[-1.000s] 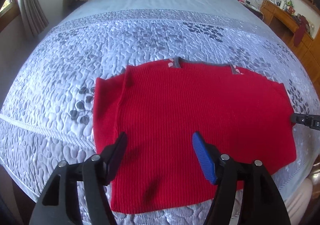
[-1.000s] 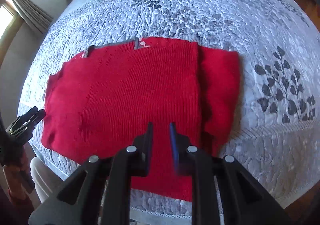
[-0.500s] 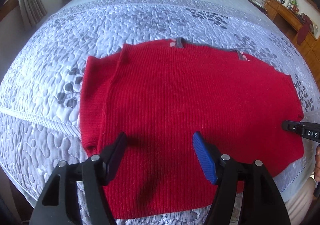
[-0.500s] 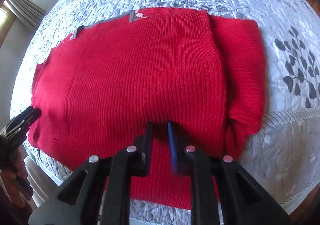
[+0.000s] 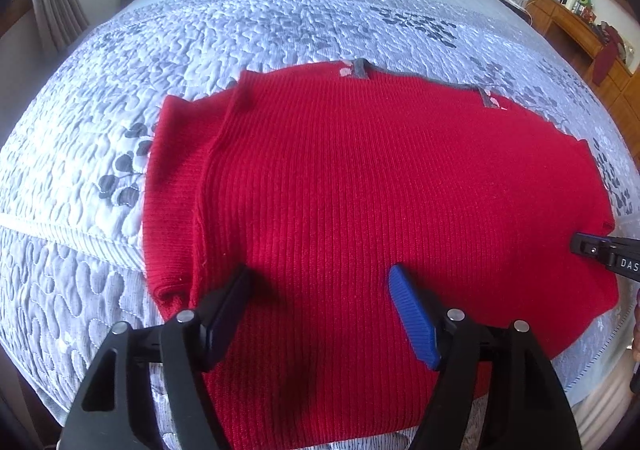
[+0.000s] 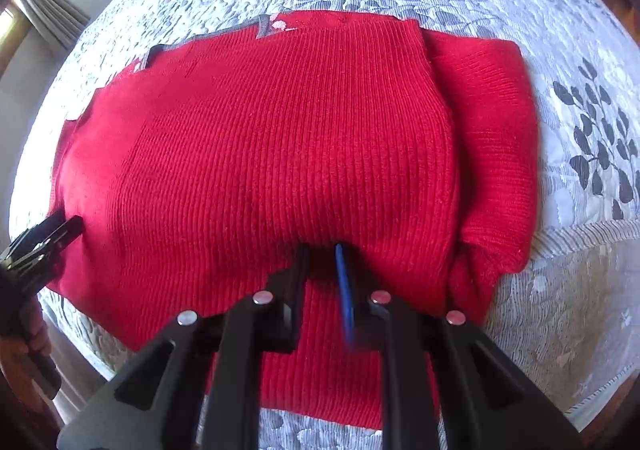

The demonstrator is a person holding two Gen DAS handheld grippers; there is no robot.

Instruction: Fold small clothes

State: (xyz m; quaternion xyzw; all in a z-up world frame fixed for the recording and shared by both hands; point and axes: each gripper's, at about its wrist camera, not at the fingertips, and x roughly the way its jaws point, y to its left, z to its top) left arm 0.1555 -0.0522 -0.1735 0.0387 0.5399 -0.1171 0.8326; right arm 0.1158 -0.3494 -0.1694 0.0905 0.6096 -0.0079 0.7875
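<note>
Left gripper (image 5: 320,286) gapes wide above the red sweater (image 5: 360,209) spread on the quilted bedspread (image 5: 280,21); right gripper (image 6: 322,250), stamped "DAS", nearly closed, pinches its knit.

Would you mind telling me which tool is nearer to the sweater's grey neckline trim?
Neither, clearly. The left tool and right tool both sit at the near hem of the red sweater, opposite the grey trim.

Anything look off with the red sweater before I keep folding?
One thing: the red sweater's folded-in sleeve bunches into a lump at its lower end by the hem instead of lying flat. Otherwise it lies smooth on the bedspread.
</note>
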